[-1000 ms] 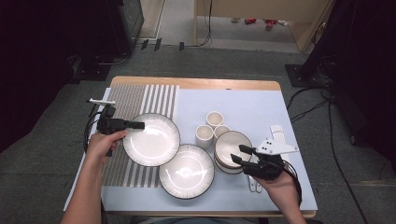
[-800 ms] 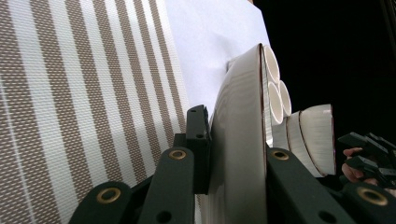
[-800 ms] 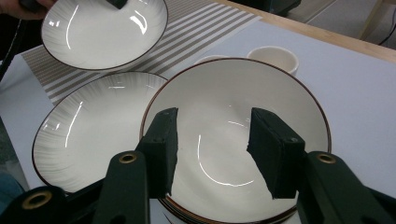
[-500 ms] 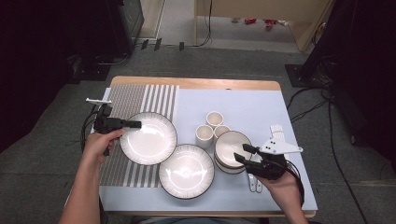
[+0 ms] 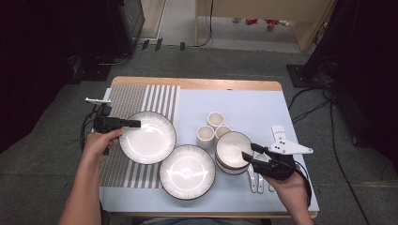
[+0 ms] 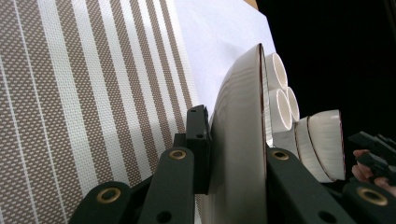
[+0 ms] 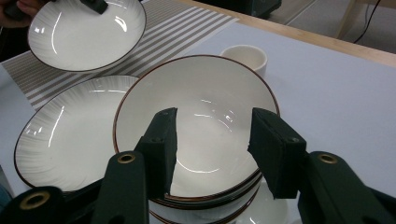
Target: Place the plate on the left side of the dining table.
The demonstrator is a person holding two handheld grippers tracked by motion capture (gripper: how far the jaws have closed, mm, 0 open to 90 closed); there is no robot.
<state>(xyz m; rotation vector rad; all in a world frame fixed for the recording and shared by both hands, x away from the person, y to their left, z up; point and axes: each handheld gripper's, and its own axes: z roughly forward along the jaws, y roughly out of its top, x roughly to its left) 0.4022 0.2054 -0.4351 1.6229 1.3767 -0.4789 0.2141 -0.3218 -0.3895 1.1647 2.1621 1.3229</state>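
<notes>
Left claw (image 5: 133, 123) at the left of the high view is clamped on the rim of a white plate (image 5: 148, 137), one jaw above the rim and one below. That plate sits left of centre in the frame, over the striped mat (image 5: 141, 96), and its lower right edge meets the second plate (image 5: 187, 171) lying at bottom centre. In the left gripper view the held plate (image 6: 240, 140) stands edge-on between the jaws, with the cups (image 6: 279, 88) behind it. Over at the lower right, the right claw (image 5: 248, 152) hangs over the stack of bowls (image 5: 230, 151), its jaws parted and gripping nothing; in the right gripper view the two pads straddle the near rim of the top bowl (image 7: 205, 116) without pressing it. Three small cups (image 5: 212, 127) cluster in mid-frame on the pale blue surface (image 5: 244, 108).
</notes>
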